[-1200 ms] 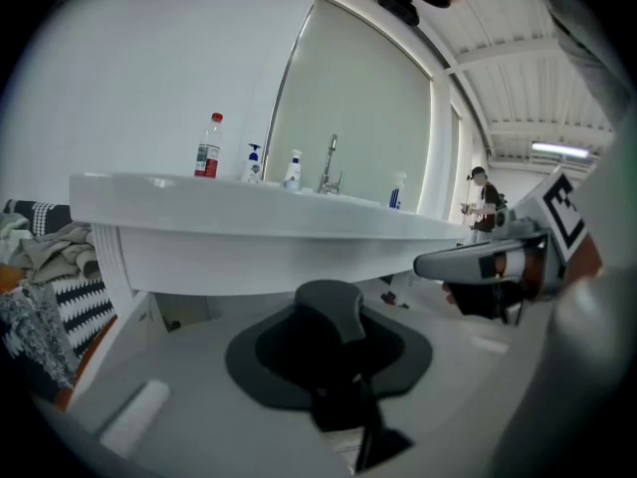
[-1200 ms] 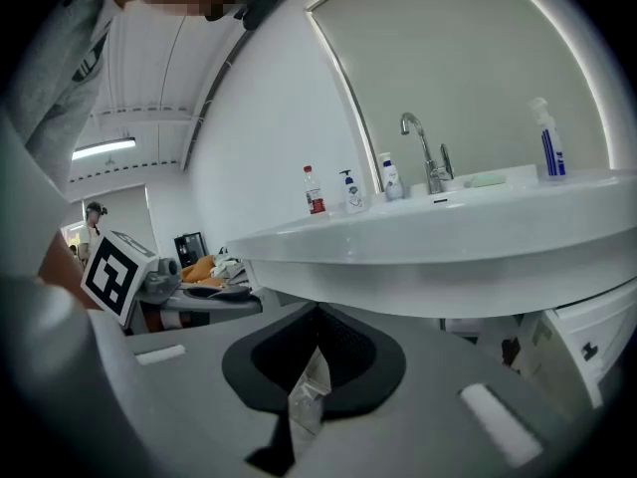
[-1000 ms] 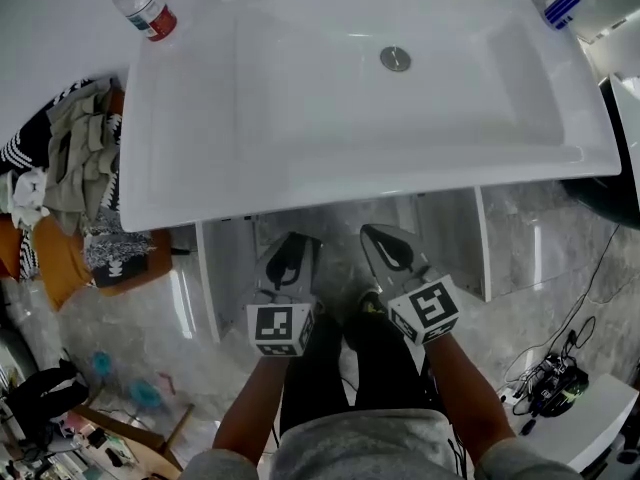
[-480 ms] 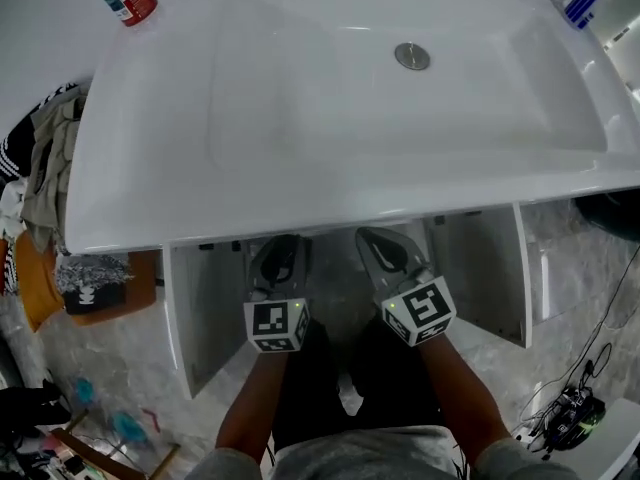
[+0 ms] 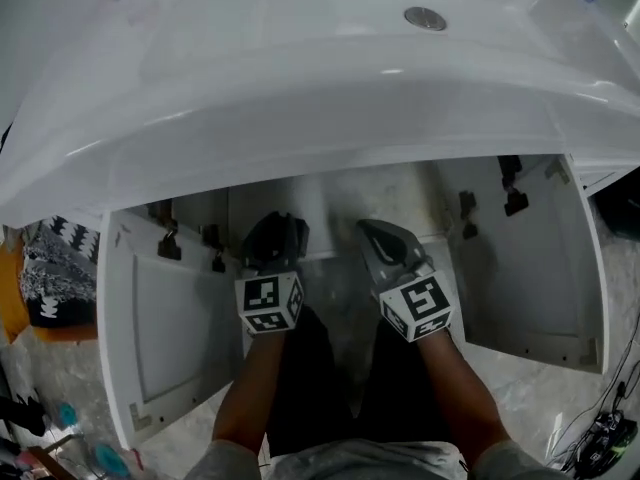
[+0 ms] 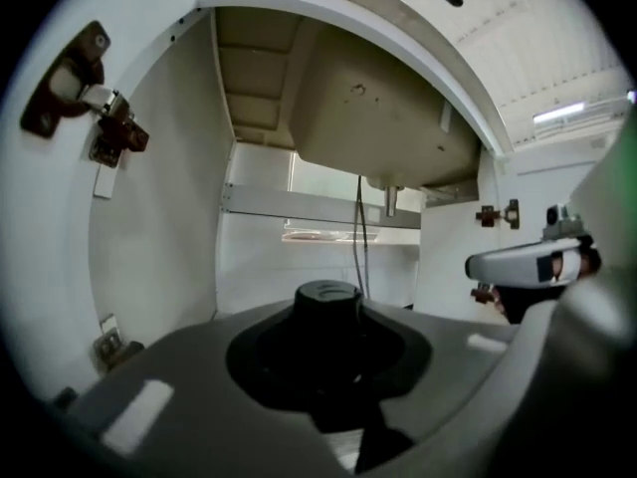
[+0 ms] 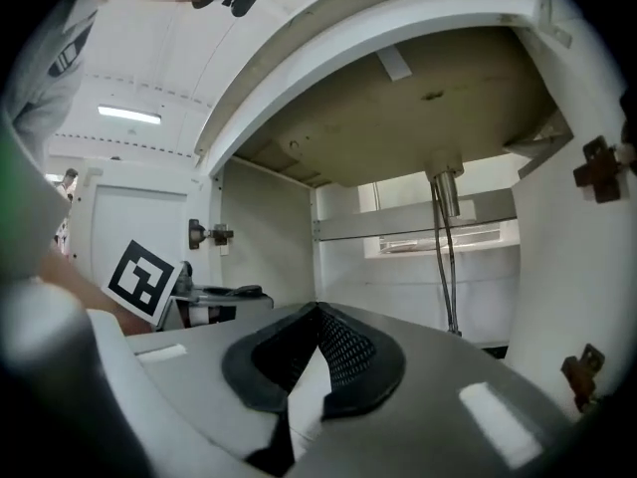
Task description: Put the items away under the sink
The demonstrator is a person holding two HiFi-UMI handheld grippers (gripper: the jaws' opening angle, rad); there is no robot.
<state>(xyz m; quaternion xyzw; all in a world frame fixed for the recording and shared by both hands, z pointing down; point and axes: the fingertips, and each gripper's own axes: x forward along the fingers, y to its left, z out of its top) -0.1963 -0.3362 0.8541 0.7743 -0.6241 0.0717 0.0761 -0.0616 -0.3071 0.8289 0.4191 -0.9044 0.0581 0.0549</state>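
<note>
Under one sink (image 5: 300,78) — right tool (image 5: 380,236), left tool (image 5: 277,230) clamping one dark cap (image 6: 326,302).

Patterned black-and-white cloth (image 5: 50,268) lies at the left edge, tangled cables (image 5: 603,436) at lower right.

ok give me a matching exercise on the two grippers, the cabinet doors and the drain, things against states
Things: 1 left gripper; 2 right gripper; 3 cabinet doors; 4 drain.
States: a swung open; b set in the white basin; c pads closed against each other; d shut on a black round-topped thing.
Pairs: 1-d; 2-c; 3-a; 4-b.
</note>
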